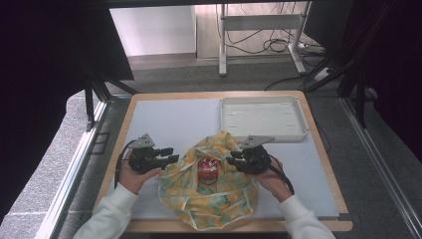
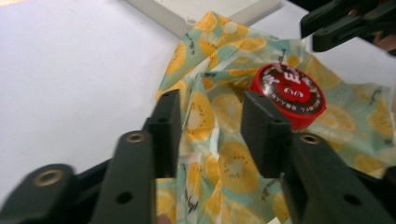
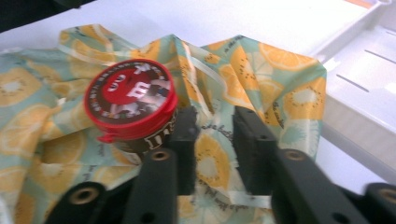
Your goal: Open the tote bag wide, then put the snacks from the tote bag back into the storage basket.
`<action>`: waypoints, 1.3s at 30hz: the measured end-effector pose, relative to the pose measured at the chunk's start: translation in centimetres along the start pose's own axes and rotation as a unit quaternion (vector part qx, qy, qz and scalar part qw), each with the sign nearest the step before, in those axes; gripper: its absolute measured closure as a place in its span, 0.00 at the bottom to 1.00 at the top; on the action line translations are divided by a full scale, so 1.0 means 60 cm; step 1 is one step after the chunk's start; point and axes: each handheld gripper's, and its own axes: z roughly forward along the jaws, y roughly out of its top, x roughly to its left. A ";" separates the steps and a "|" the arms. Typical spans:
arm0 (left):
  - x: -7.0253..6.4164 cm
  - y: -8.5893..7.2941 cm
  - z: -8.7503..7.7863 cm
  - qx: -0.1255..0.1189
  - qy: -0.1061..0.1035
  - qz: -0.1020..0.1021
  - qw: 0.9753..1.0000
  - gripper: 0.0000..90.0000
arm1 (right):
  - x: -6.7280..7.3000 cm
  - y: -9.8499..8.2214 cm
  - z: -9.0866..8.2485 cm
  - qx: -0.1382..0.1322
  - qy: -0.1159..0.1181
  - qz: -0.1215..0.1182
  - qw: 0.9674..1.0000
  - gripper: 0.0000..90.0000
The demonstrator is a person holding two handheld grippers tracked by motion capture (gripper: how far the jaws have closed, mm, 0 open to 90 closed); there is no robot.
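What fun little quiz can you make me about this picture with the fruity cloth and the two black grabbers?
1. True or false: the round red-lidded can stands on the yellow and green fruit-print cloth.
2. Which lies beyond the cloth: A) a blue bowl, B) a white rectangular plastic tray, C) a green box?
3. Fill in: the jaws of the left gripper and the right gripper stand ____.

Key: 1 true; 2 B; 3 open.

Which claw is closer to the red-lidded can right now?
Right. The right claw sits just beside the red-lidded can, over the fruit-print cloth. The left claw is at the cloth's left edge, farther from the can. Both claws are open.
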 end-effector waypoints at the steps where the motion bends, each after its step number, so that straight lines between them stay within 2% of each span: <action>1: -0.002 -0.001 -0.001 0.003 0.003 0.003 1.000 0.60 | 0.002 0.002 -0.002 0.000 0.001 0.000 1.000 0.68; 7: -0.007 -0.009 -0.007 0.014 0.019 0.019 1.000 0.49 | 0.017 0.012 -0.008 -0.005 0.006 -0.012 1.000 0.51; 14: -0.002 -0.031 -0.021 0.018 0.030 0.015 0.999 0.44 | 0.026 0.020 -0.001 0.003 0.022 -0.020 1.000 0.41; 21: -0.003 -0.034 -0.028 0.015 0.037 0.019 0.999 0.41 | 0.038 0.031 0.007 0.006 0.024 -0.033 0.999 0.37; 32: -0.002 -0.036 -0.023 0.019 0.041 0.019 0.999 0.39 | 0.064 0.050 0.019 0.017 0.027 -0.058 0.998 0.33; 39: -0.001 -0.038 -0.017 0.026 0.042 0.023 0.999 0.39 | 0.067 0.051 0.028 0.031 0.024 -0.054 0.998 0.28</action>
